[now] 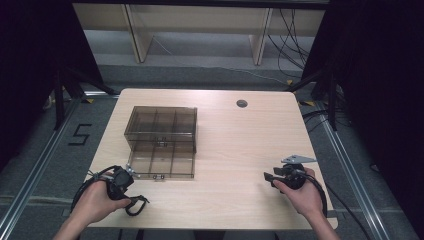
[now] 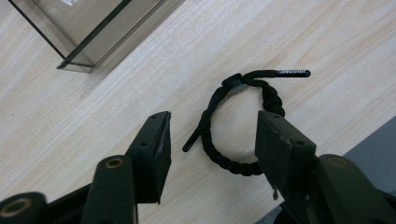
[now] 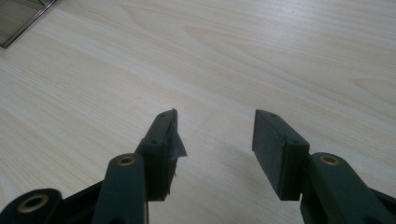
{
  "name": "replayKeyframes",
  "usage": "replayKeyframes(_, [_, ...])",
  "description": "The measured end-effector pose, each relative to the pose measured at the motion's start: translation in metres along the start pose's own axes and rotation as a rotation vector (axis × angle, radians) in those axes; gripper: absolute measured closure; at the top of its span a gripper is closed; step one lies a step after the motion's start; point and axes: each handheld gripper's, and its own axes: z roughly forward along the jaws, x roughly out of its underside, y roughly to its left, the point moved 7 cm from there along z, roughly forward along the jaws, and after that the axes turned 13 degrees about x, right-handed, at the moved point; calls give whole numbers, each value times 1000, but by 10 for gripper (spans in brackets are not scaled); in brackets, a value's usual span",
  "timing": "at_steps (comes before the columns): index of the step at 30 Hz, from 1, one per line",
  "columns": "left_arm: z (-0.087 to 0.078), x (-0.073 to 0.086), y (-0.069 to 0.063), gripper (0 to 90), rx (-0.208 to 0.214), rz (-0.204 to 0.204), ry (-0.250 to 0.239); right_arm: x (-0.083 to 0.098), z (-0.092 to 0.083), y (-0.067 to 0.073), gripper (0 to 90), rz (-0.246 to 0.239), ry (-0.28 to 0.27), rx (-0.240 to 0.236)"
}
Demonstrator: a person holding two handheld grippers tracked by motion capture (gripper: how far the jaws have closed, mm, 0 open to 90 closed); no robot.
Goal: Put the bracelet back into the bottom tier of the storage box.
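Your left hand point(image 1: 95, 200) rests at the near left corner of the table point(image 1: 235, 150), holding the left gripper point(image 2: 212, 135) low and angled down at the wood. Its jaws stand apart, and the black braided bracelet point(image 2: 238, 123) lies flat on the table between and just beyond them; neither pad presses on it. Your right hand point(image 1: 300, 195) sits near the right edge, with the right gripper point(image 3: 215, 130) pointing left across bare wood, jaws apart with nothing between them. The smoky clear compartment box point(image 1: 161, 142) stands open just beyond your left gripper, lid folded back, well apart from your right hand.
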Motion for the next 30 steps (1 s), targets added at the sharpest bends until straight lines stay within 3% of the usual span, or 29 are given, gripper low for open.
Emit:
replayKeyframes(2, [1,0,1,445,-6,-9,-2,1,-1,0,512,6,6,-3])
replayKeyframes(3, [1,0,1,444,-5,-13,-1,0,1,-2,513,-31,-21,1])
replayKeyframes(5, [2,0,1,444,-4,-19,-7,2,-1,-1,512,1,13,10])
replayKeyframes(6, [1,1,2,444,-7,-15,2,2,-4,3,512,53,39,4])
replayKeyframes(10, [2,1,3,450,-19,-8,15,1,0,0,512,-2,3,5])
replayKeyframes(11, [2,1,3,453,-18,-9,26,2,-2,2,512,15,28,2])
replayKeyframes(13, [4,0,5,458,-26,-3,36,1,0,0,511,-10,2,10])
replayKeyframes(15, [5,-1,6,469,-34,-7,49,1,0,1,511,1,9,-1])
replayKeyframes(17, [7,-2,6,481,-25,-9,66,2,-2,3,511,19,31,0])
replayKeyframes(19, [9,-2,6,490,-12,-13,80,2,-1,0,510,-7,11,9])
replayKeyframes(22, [10,-1,7,509,-9,-14,91,2,-1,0,510,-1,14,10])
replayKeyframes(25, [14,1,4,526,13,-62,89,2,0,-1,510,-4,13,19])
replayKeyframes(28, [14,2,7,545,12,-32,118,3,-1,1,510,7,31,2])
replayKeyframes(29, [17,3,4,554,20,-59,111,3,-2,2,510,11,43,-6])
replayKeyframes(30, [18,3,3,564,21,-58,117,3,-2,2,510,14,43,-6])
